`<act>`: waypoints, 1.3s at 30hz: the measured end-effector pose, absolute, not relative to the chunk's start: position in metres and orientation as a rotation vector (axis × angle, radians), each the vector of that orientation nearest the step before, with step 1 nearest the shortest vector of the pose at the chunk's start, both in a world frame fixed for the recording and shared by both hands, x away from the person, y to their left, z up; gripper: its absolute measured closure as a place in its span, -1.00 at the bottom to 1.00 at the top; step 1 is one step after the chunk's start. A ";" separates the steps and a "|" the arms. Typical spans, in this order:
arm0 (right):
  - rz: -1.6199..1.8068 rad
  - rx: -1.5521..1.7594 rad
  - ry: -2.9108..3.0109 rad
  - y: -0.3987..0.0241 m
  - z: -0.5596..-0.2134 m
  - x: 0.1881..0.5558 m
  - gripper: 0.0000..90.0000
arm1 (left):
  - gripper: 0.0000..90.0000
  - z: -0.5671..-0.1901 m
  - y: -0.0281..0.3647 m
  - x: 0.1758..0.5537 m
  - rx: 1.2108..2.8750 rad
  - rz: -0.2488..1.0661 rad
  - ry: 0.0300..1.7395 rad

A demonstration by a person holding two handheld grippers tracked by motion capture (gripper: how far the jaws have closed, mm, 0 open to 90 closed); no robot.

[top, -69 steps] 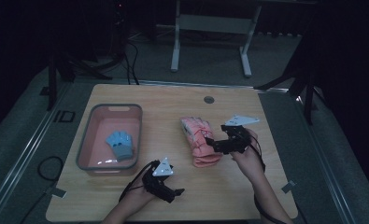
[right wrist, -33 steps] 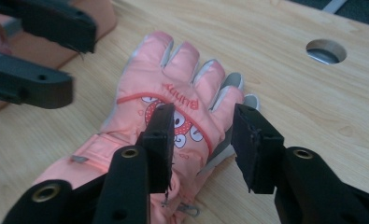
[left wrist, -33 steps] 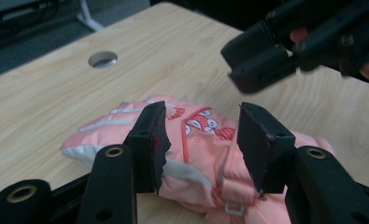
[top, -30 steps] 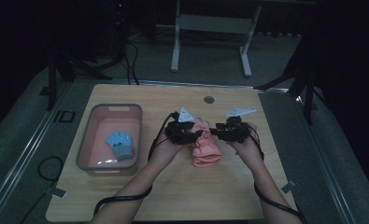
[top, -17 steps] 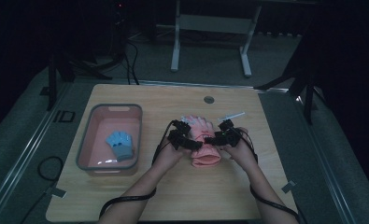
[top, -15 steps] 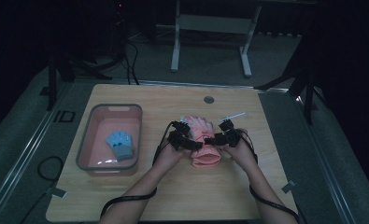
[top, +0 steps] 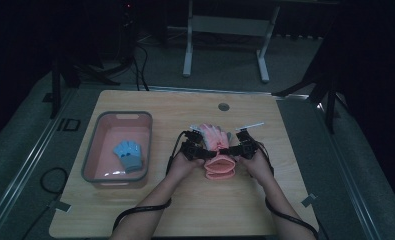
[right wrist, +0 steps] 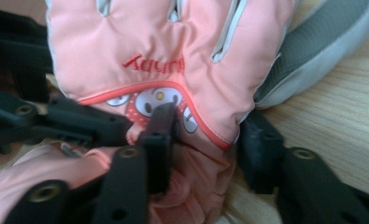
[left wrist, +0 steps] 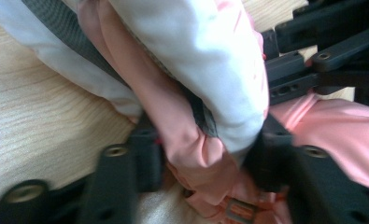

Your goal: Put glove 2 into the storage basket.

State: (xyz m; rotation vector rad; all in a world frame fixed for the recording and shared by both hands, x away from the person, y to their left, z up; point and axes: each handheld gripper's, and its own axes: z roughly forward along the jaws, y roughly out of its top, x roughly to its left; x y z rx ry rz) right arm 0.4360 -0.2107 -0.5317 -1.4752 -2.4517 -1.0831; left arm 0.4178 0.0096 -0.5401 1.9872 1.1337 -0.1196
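Pink gloves (top: pixel 216 150) lie stacked right of the tray (top: pixel 92 159), fingers pointing away from the person. Left gripper (left wrist: pixel 205 156) and right gripper (right wrist: pixel 205 140) have just been closing and now pinch opposite sides at the wrist, equally near, across the long axis.

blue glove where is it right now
In the high view the blue glove lies inside the pink tub on the table's left side, left of the pink gloves that both grippers pinch.
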 end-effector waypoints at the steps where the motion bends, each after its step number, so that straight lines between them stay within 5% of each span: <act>1: -1.101 -1.484 -2.451 -0.210 -0.532 0.434 0.45 | 0.38 -0.539 0.010 0.417 1.990 -0.119 1.130; 11: -1.206 -1.503 -2.445 -0.211 -0.516 0.422 0.63 | 0.53 -0.520 0.011 0.412 2.001 -0.109 1.097; 39: -1.415 -1.339 -2.496 -0.146 -0.430 0.397 0.63 | 0.54 -0.420 0.083 0.381 2.018 0.026 1.078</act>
